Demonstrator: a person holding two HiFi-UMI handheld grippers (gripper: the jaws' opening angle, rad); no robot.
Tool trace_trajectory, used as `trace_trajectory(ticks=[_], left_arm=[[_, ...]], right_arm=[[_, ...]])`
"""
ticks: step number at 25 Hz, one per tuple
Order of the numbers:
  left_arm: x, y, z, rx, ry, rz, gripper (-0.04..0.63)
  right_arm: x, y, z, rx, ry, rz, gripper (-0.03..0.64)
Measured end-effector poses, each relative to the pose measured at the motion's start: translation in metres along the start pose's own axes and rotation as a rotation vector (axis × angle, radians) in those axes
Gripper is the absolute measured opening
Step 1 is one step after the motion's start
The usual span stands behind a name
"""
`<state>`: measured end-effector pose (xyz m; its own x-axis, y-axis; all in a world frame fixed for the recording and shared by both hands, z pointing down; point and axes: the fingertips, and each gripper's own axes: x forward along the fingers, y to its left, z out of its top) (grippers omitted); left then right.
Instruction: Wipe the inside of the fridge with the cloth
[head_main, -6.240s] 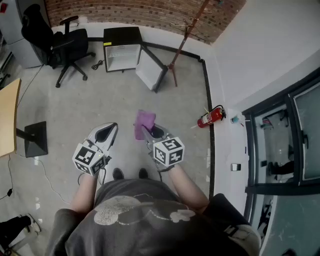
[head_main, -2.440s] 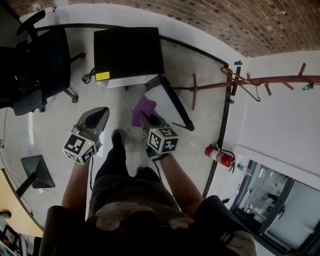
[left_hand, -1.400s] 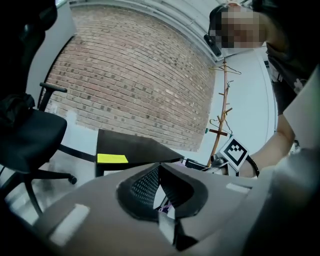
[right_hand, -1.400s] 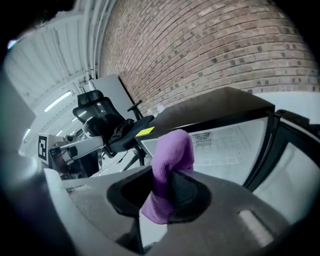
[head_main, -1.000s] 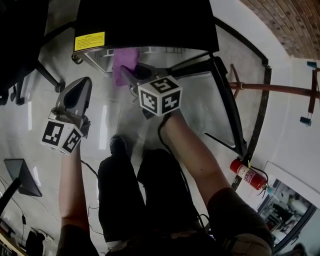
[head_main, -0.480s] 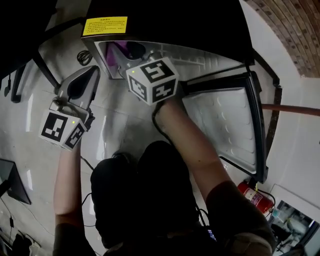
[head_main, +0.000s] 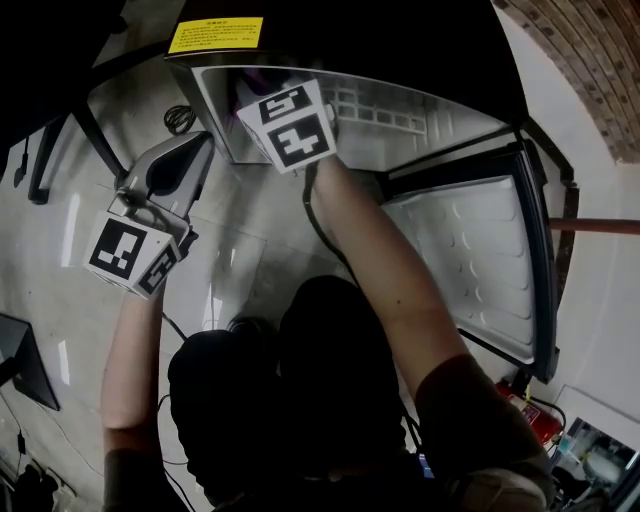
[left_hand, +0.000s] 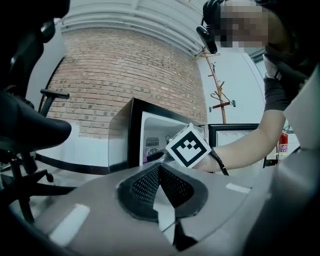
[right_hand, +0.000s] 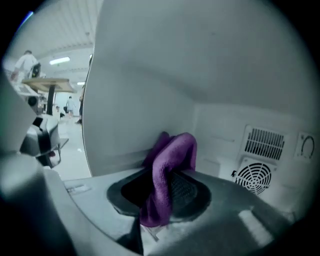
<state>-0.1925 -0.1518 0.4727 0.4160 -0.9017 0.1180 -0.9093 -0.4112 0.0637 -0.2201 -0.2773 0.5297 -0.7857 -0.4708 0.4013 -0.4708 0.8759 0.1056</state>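
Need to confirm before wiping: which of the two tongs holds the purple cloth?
The right tongs, shut on the purple cloth and reaching inside the small black fridge. The left tongs are shut on nothing and hang outside the fridge.

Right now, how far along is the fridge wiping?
Done: the fridge door stands open. In hand: the right tongs grip the purple cloth inside the fridge, near its side wall. Left: the wiping itself; no wiped patch shows. The left tongs hang shut outside.

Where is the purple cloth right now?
In the right gripper view, the cloth is pinched in the right gripper, inside the fridge near its left wall, with the round vent to its right.
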Motion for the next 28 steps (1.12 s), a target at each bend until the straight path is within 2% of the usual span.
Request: trace_trajectory(ticks=[4,9,12,15,18,23,25,28], left_arm=[[0.004,-0.006,-0.008,-0.001,0.016,-0.004,0.017],[0.017,-0.019,-0.015,-0.042,0.043,-0.046,0.017],[0.024,-0.028,-0.005,-0.02,0.01,-0.075,0.017],[0.033,-0.034,0.004,0.003,-0.002,-0.092,0.017],[0.045,-0.044,0.01,0.009,0.0,-0.123,0.017],[0.061,-0.063,0.02,0.054,-0.013,-0.191,0.017],[0.067,-0.069,0.018,0.059,-0.004,-0.205,0.017],[0.074,-0.077,0.018,0.057,0.002,-0.224,0.017]], right_arm=[[0.006,-0.001,-0.014,-0.134,0.119,-0.043,0.075],[0.004,-0.001,-0.017,-0.16,0.151,-0.047,0.075],[-0.003,-0.018,-0.029,-0.095,0.184,-0.066,0.077],[-0.023,-0.046,-0.048,-0.012,0.248,-0.128,0.081],[-0.049,-0.079,-0.063,0.023,0.287,-0.208,0.081],[-0.1,-0.135,-0.093,0.145,0.344,-0.372,0.081],[-0.12,-0.152,-0.106,0.208,0.348,-0.422,0.081],[-0.142,-0.169,-0.114,0.294,0.294,-0.47,0.081]])
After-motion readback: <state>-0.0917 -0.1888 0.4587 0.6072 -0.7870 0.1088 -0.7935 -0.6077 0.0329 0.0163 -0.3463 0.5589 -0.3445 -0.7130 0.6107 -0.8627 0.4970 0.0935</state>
